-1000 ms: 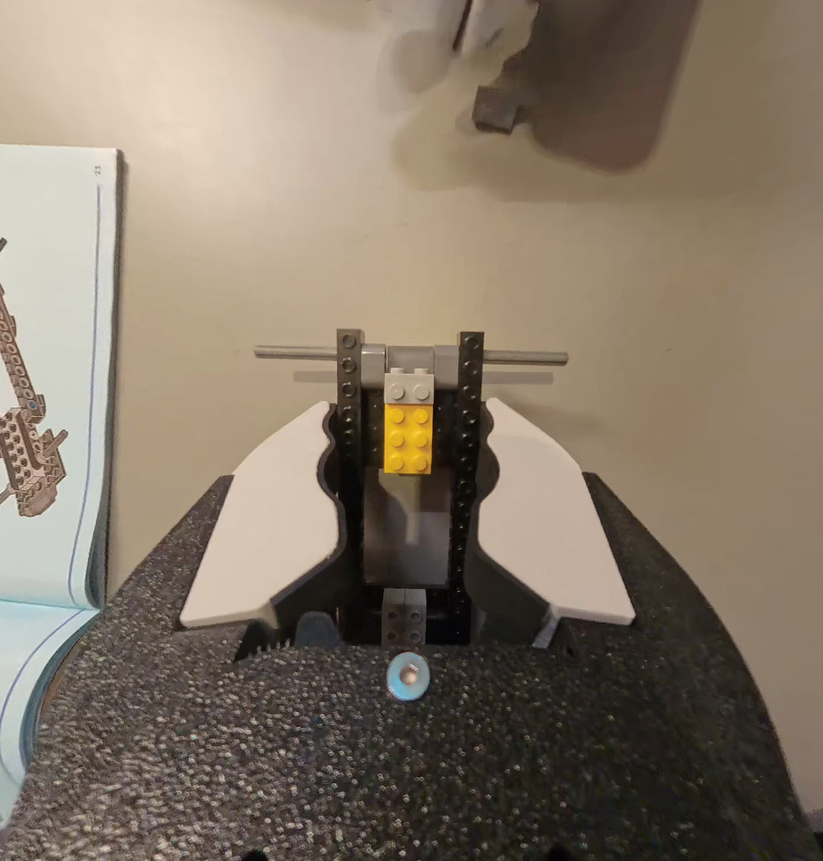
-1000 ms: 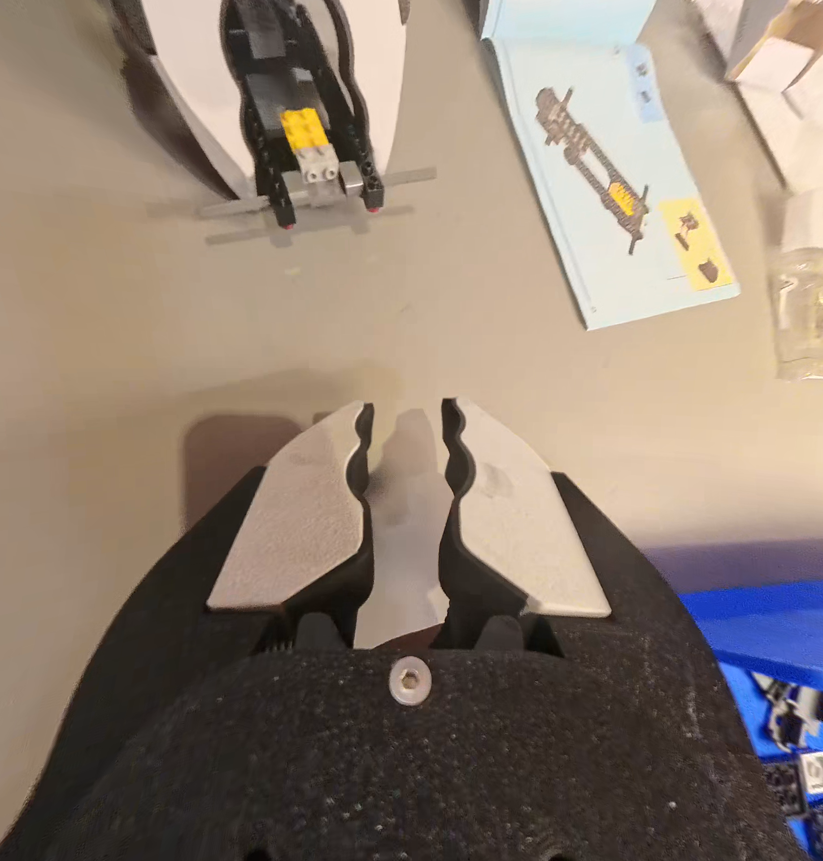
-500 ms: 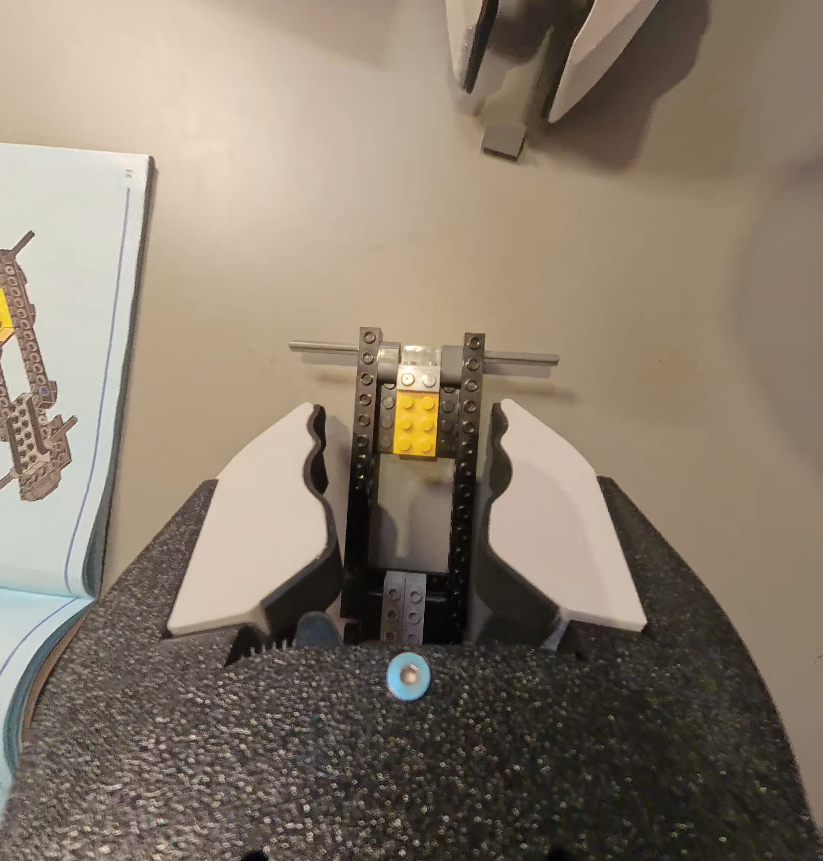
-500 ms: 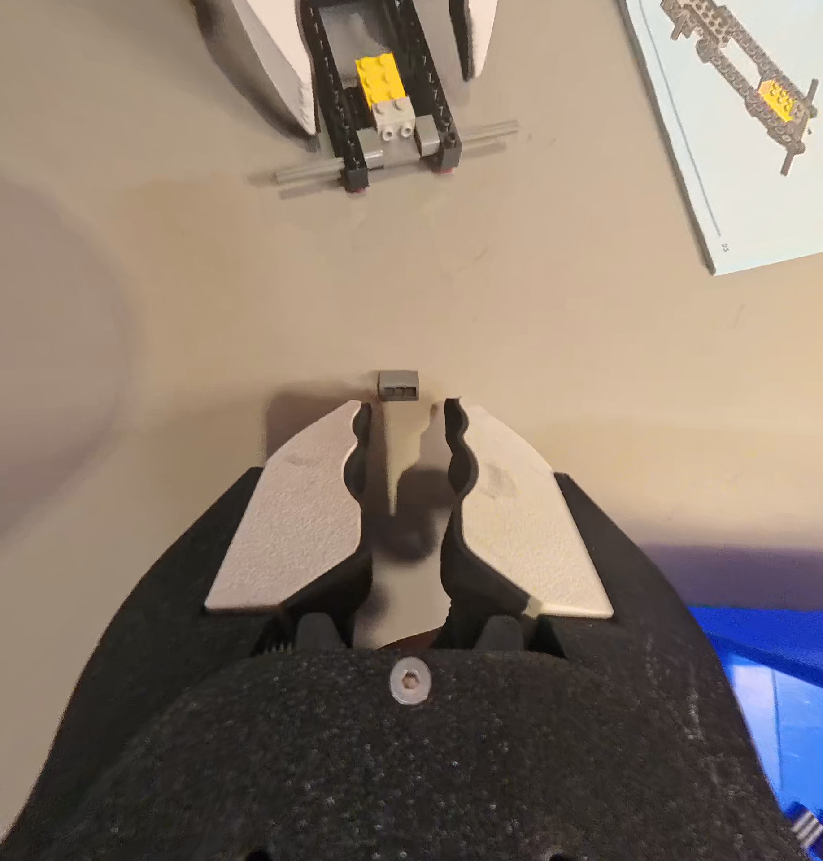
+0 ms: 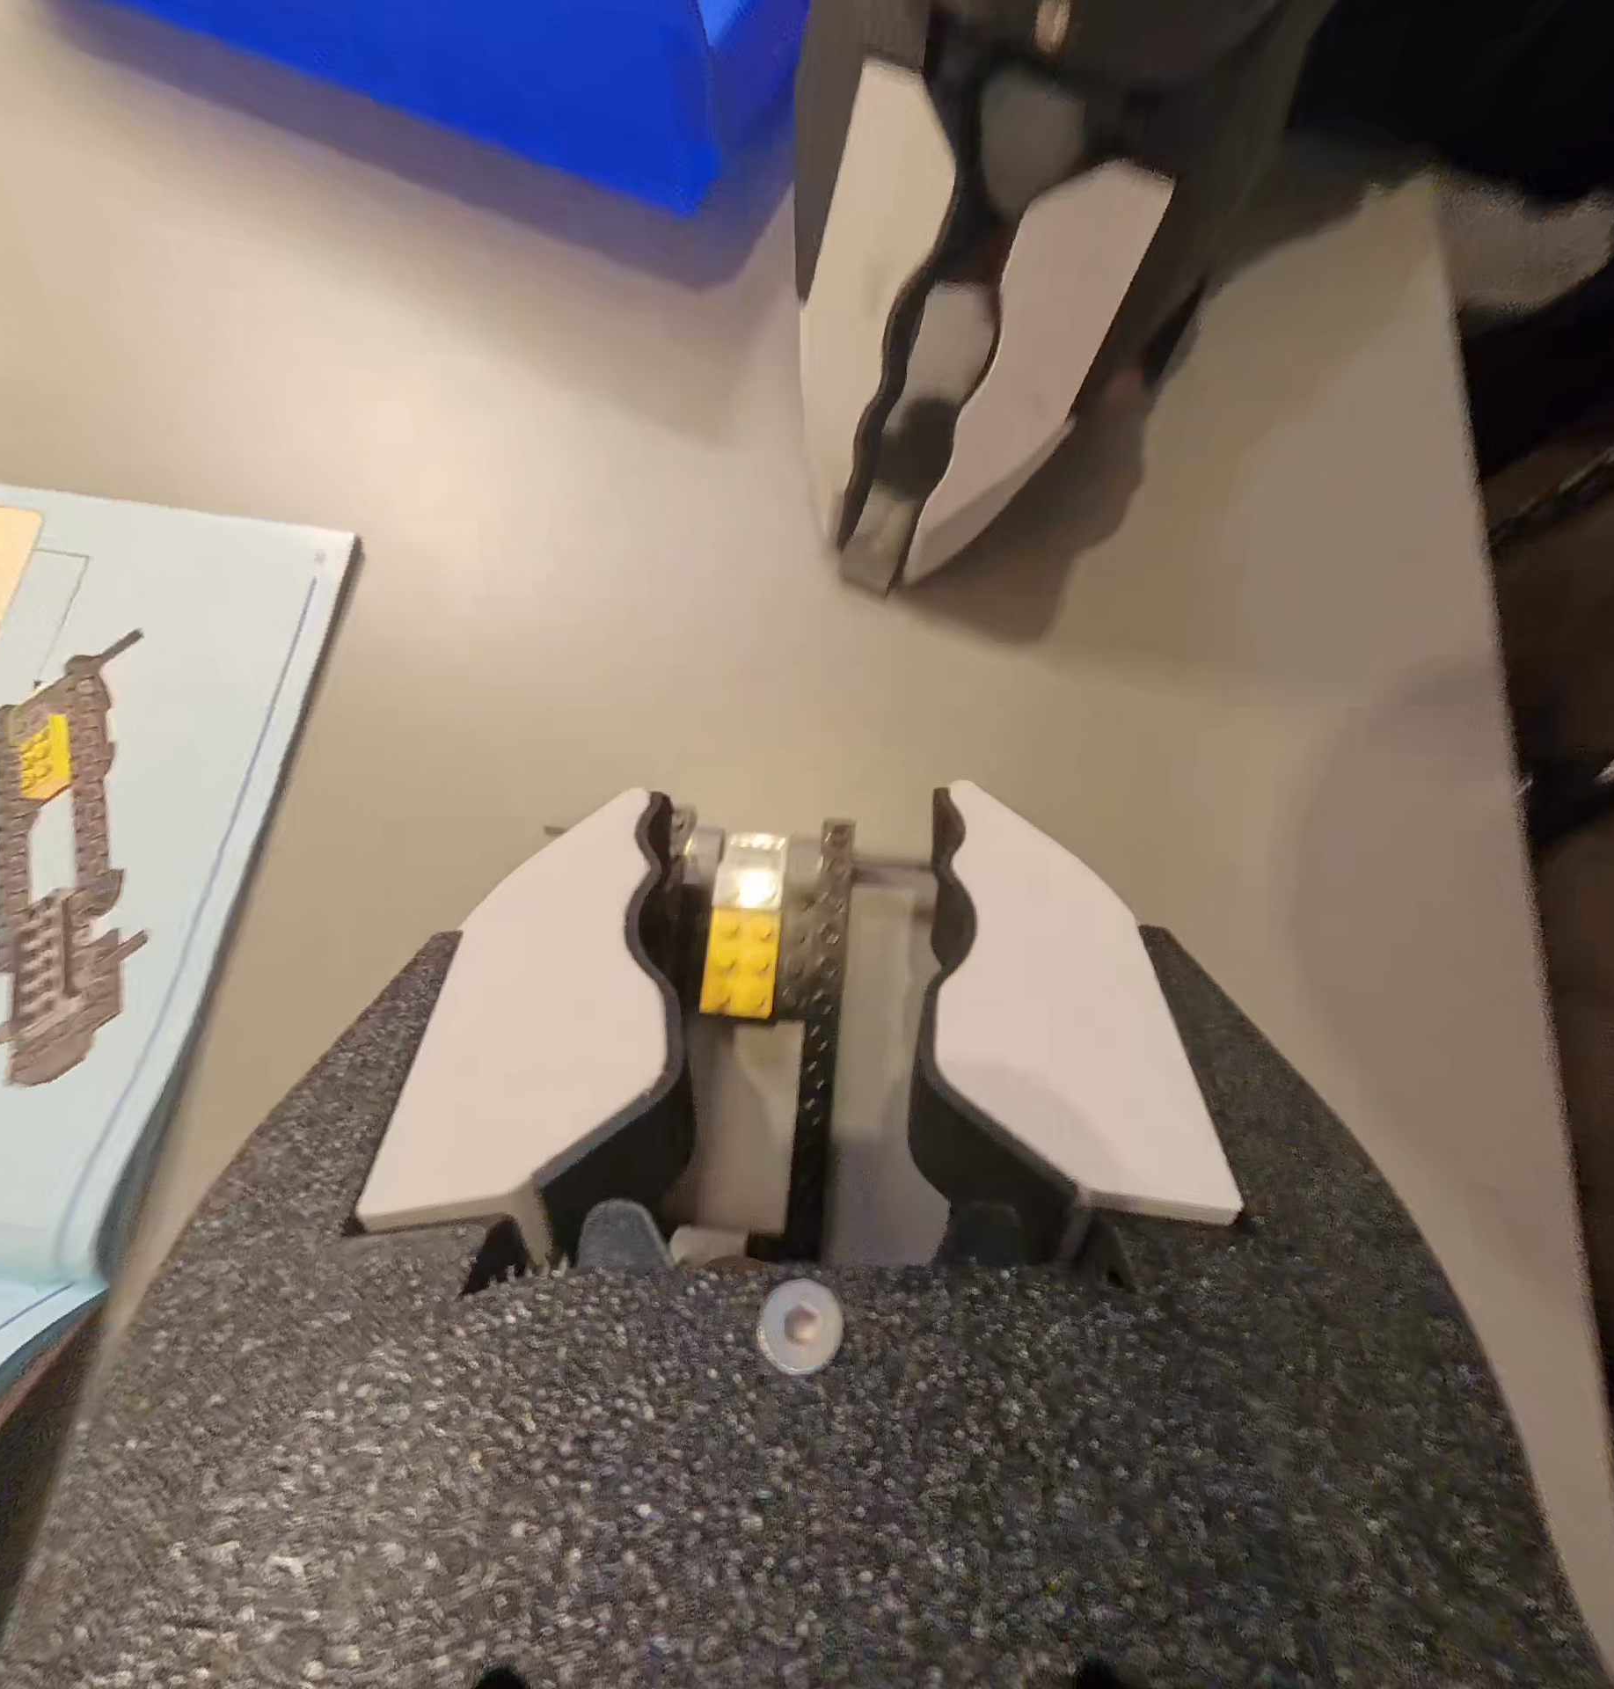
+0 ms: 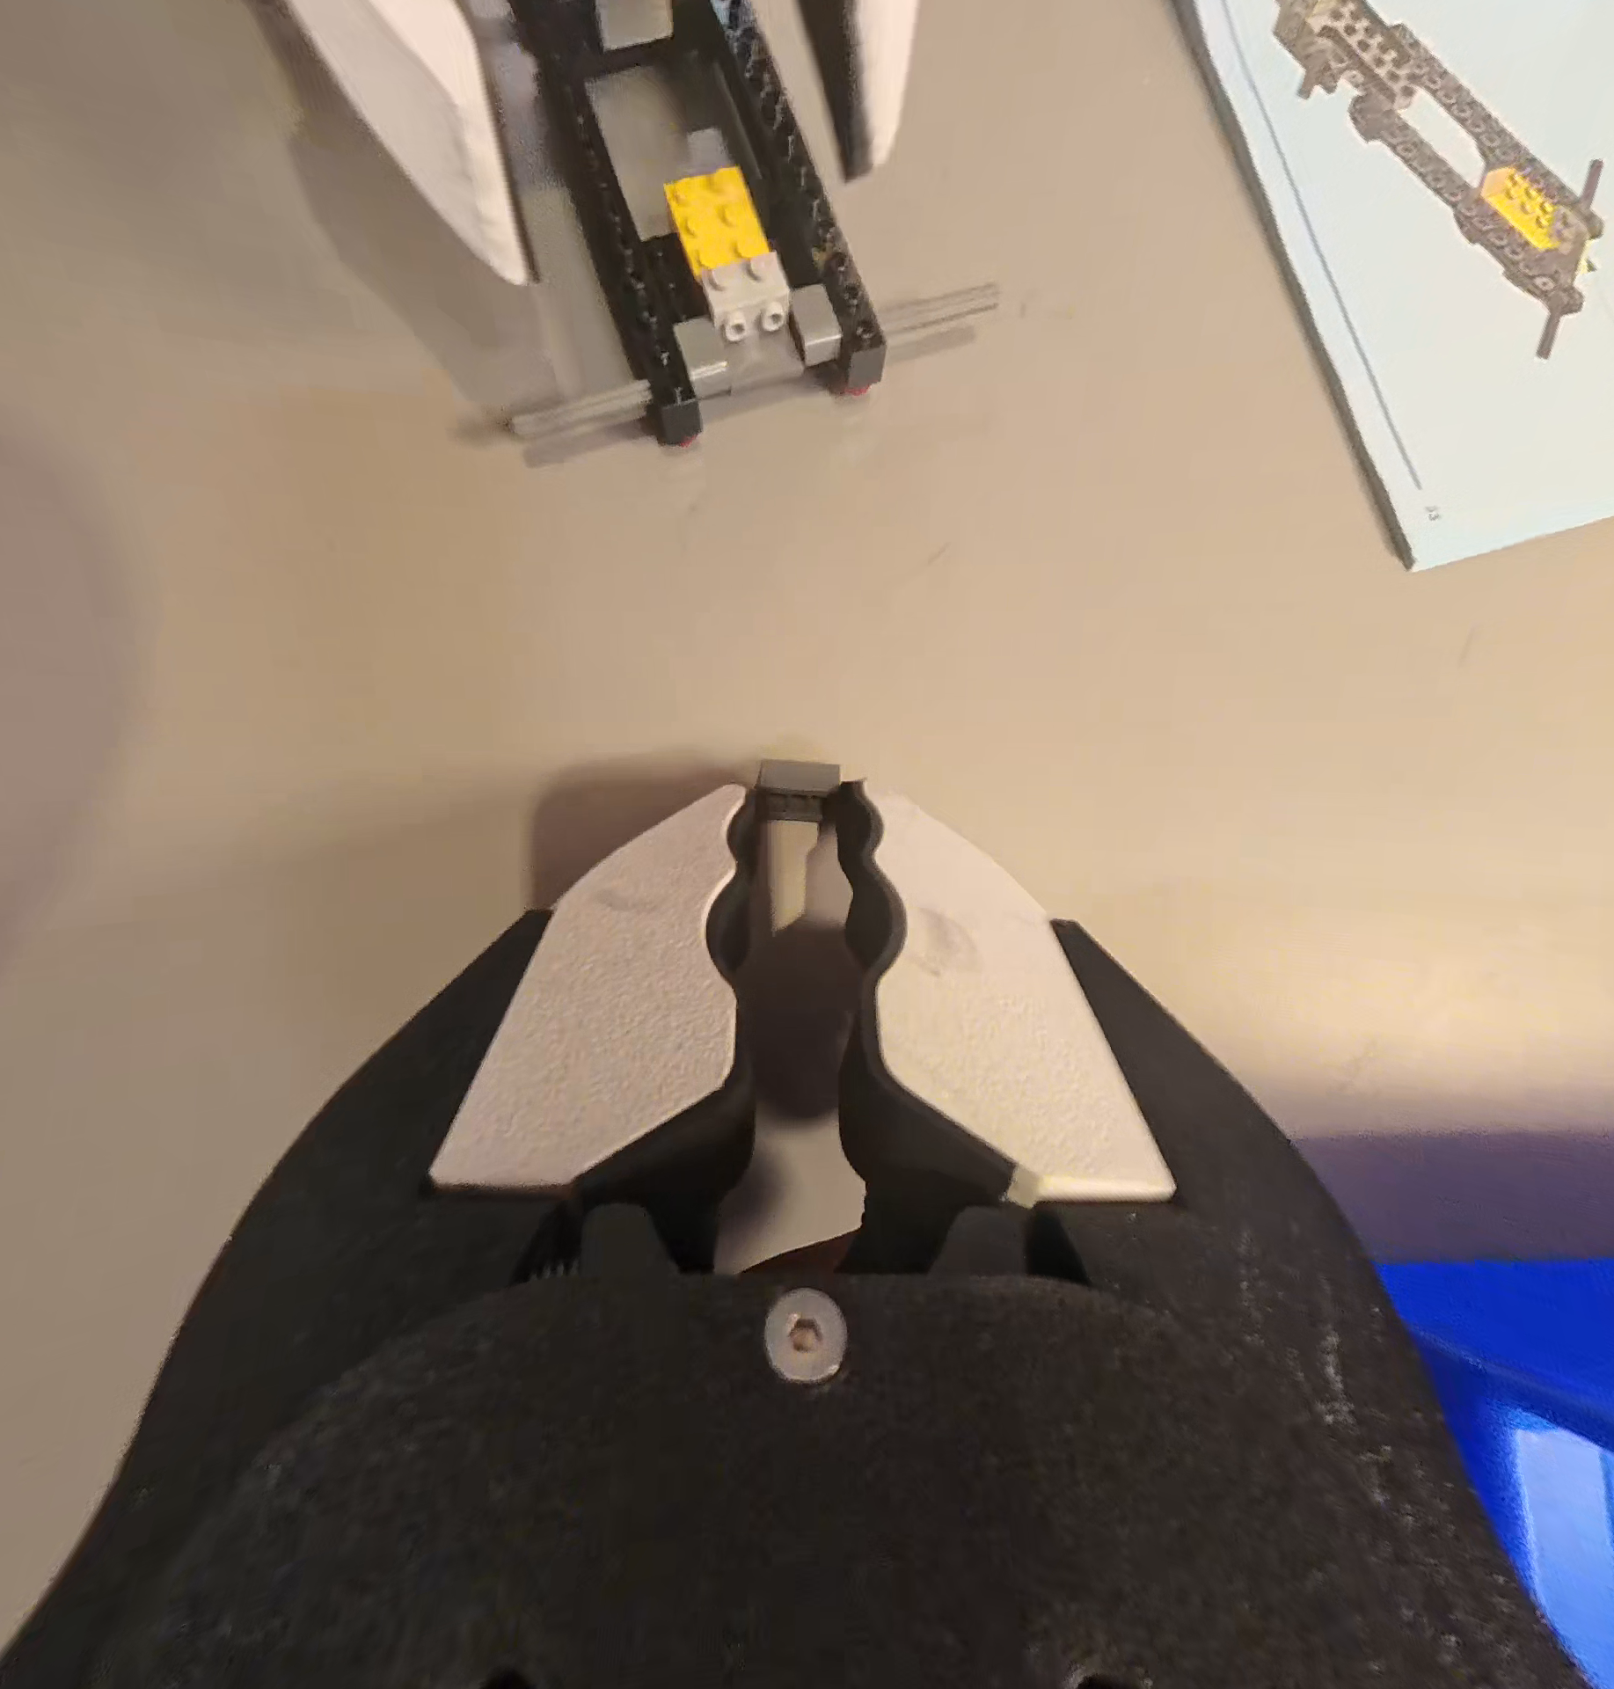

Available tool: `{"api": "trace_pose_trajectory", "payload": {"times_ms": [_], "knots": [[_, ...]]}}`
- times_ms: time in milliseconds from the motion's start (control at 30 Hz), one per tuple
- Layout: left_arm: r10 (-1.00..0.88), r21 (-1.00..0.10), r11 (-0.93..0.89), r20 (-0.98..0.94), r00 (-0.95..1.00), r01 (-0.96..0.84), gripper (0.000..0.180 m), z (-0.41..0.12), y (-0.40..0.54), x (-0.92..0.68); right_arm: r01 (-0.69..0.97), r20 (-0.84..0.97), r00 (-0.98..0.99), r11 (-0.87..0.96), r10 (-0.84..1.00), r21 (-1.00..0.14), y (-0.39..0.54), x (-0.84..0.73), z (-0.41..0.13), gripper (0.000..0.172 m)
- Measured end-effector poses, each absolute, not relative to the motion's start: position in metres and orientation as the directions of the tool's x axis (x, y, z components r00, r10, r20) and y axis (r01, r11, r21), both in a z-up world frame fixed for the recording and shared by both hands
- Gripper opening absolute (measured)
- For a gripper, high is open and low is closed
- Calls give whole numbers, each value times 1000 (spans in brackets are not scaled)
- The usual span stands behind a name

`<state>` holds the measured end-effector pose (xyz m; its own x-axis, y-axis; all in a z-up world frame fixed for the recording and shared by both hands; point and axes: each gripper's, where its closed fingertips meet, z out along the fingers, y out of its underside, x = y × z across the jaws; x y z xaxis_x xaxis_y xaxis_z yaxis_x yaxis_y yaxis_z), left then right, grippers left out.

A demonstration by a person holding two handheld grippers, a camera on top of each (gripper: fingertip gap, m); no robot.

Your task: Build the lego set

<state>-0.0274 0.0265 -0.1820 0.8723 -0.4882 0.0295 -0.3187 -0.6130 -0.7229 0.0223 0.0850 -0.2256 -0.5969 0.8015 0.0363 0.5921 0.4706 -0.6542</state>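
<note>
Beige table (image 5: 602,457), left wrist view. A partly built brick frame (image 5: 817,960) lies flat on the table: two long black studded beams run lengthwise, with a yellow brick (image 5: 739,960) and a pale grey brick beyond it seated between them near the far end. The left gripper (image 5: 796,804) reaches low along the table and straddles the frame. Its jaws stand wide. The left finger sits close against one beam, and bare table shows between the other beam and the right finger, so the frame is bracketed rather than clamped. An open instruction booklet (image 5: 191,777) lies to the left and a blue bin (image 5: 510,91) stands at the far edge. Farther off, the right gripper (image 5: 881,548) angles down to the table with a small grey piece (image 5: 876,535) between its narrow tips. This view is blurred.

Right wrist view. The right gripper's fingers (image 6: 931,877) have drawn in narrow on the small grey piece (image 6: 798,777), which is pinched at the very tips, at or just above the table surface and well apart from the frame. The frame (image 6: 839,274) lies ahead with a grey axle (image 6: 931,306) through its near end and the left gripper's white fingers on either side of it. The grey piece is not yet joined to the frame. The booklet (image 6: 1424,274) lies at upper right.
</note>
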Motion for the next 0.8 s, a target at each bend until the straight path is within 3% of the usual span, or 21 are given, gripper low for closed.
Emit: {"api": "trace_pose_trajectory", "payload": {"times_ms": [167,300,500,633,800], "knots": [[-408,-721,-660,112,906,-208,51,-182,38,-23,692,33,-379,307,925,-653,97,9,-225,18],[-397,-726,-657,103,912,-204,51,-180,33,-27,716,-89,-313,173,946,-677,84,18,-222,30],[-383,-741,-641,85,920,-199,51,-176,22,-35,723,-145,-363,180,921,-668,63,29,-215,35],[-373,-753,-629,73,925,-194,51,-173,12,-40,728,-40,-281,186,959,-660,86,19,-216,35],[-369,-770,-609,62,927,-191,50,-166,4,-43,758,-43,-344,250,938,-602,68,23,-226,34]]}}
